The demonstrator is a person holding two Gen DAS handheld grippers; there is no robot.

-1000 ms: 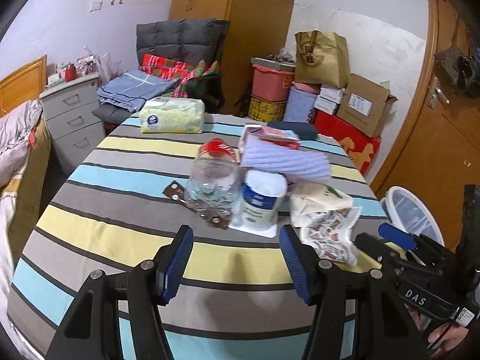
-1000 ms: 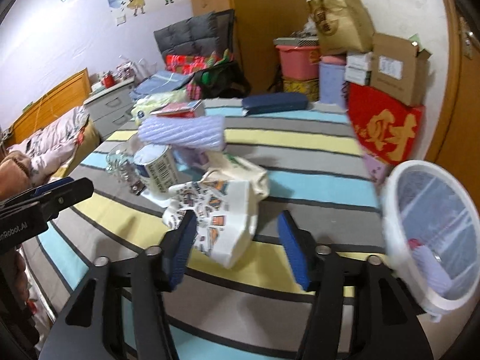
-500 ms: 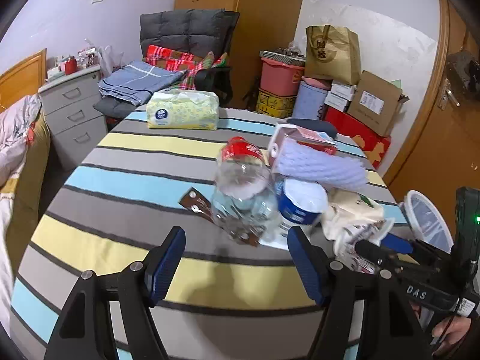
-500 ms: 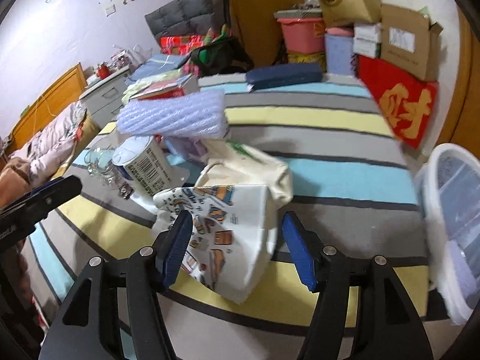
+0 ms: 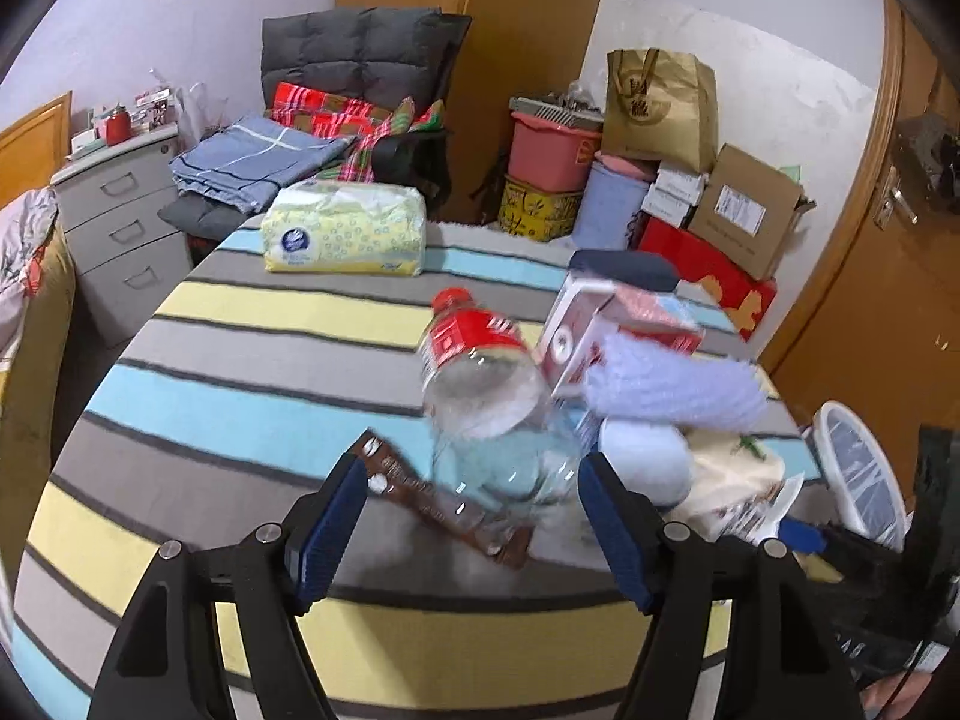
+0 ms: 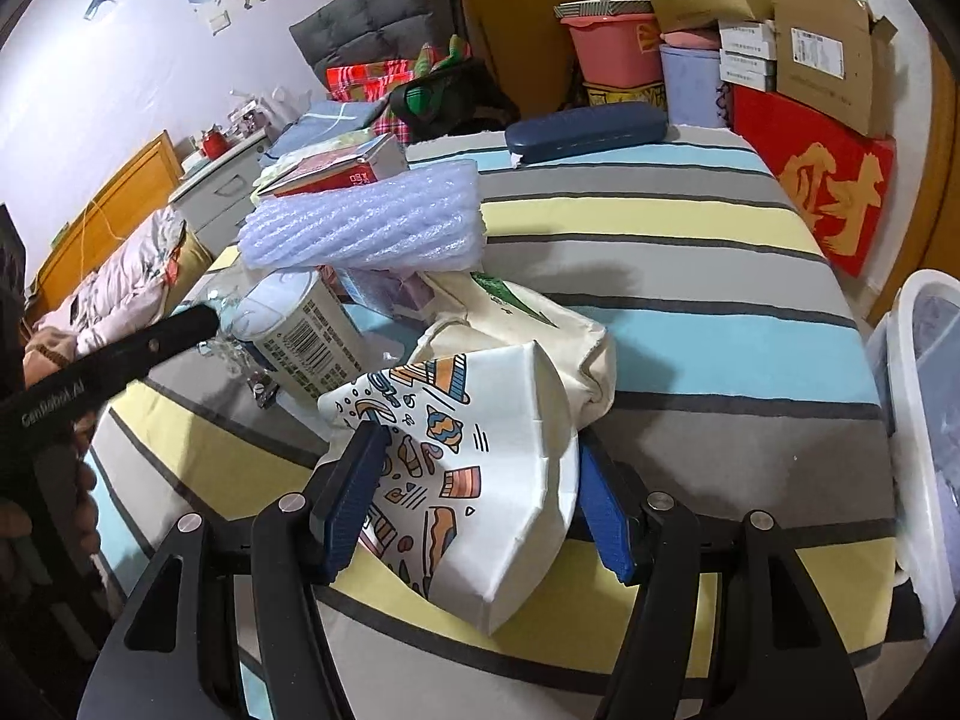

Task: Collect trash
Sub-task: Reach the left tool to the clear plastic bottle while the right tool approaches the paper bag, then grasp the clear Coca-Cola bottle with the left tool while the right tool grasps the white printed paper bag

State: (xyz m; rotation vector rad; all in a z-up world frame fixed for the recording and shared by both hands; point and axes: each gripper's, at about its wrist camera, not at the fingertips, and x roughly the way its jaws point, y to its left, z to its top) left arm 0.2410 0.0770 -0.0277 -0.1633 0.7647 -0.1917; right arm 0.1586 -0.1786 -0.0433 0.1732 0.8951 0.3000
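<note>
We're early: the whole pile sits on the striped table point(image 5: 252, 324), nothing lifted yet, bin point(image 6: 924, 396) at the right edge. Our left gripper point(image 5: 471, 510), fingers apart, now frames the plastic bottle point(image 5: 486, 414); a second ago it hung farther back. Right gripper point(image 6: 474, 495), also apart, has closed in around the printed paper bag point(image 6: 480, 468), maybe touching.

Tissue pack point(image 5: 345, 229), glasses case point(image 6: 585, 126)
</note>
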